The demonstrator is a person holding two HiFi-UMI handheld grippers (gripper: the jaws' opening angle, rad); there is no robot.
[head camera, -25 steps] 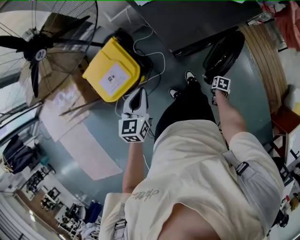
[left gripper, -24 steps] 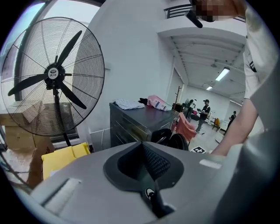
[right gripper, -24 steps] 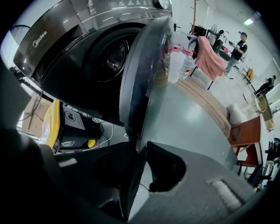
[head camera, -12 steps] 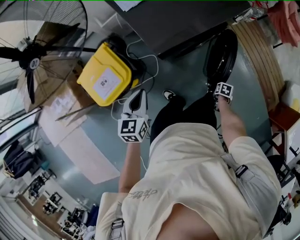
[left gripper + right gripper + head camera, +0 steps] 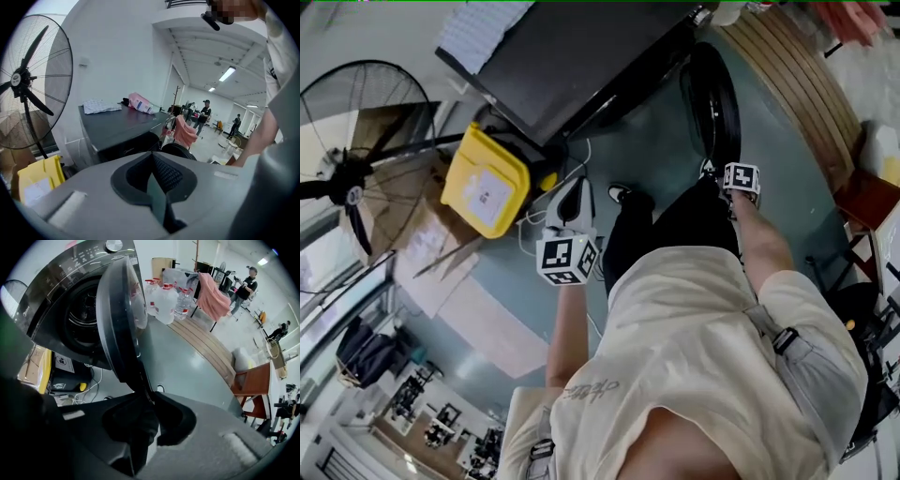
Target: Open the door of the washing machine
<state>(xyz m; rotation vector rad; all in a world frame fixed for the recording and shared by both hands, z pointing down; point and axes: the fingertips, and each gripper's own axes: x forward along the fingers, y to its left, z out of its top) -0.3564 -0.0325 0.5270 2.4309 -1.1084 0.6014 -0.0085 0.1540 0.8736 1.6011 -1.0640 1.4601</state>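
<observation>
The dark washing machine (image 5: 572,56) stands at the top of the head view. Its round door (image 5: 717,98) hangs swung out from the front, and the drum (image 5: 82,310) shows behind it in the right gripper view. My right gripper (image 5: 717,173) points down at the door's outer rim. The door's edge (image 5: 117,319) runs down between the jaws of the right gripper (image 5: 147,420), which are opening slightly while still on it. My left gripper (image 5: 572,199) hangs over the floor left of the person's legs, shut and empty, facing the machine (image 5: 122,126).
A yellow box (image 5: 486,190) and cables (image 5: 572,173) lie on the floor beside the machine. A standing fan (image 5: 356,178) and flat cardboard (image 5: 422,253) are to the left. Water bottles (image 5: 164,301), wooden decking (image 5: 797,84) and a red-brown stool (image 5: 248,385) lie right of the door.
The door has swung further out from the machine with my right gripper on its rim. The person and both grippers have shifted, so the machine now fills more of the head view's top.
</observation>
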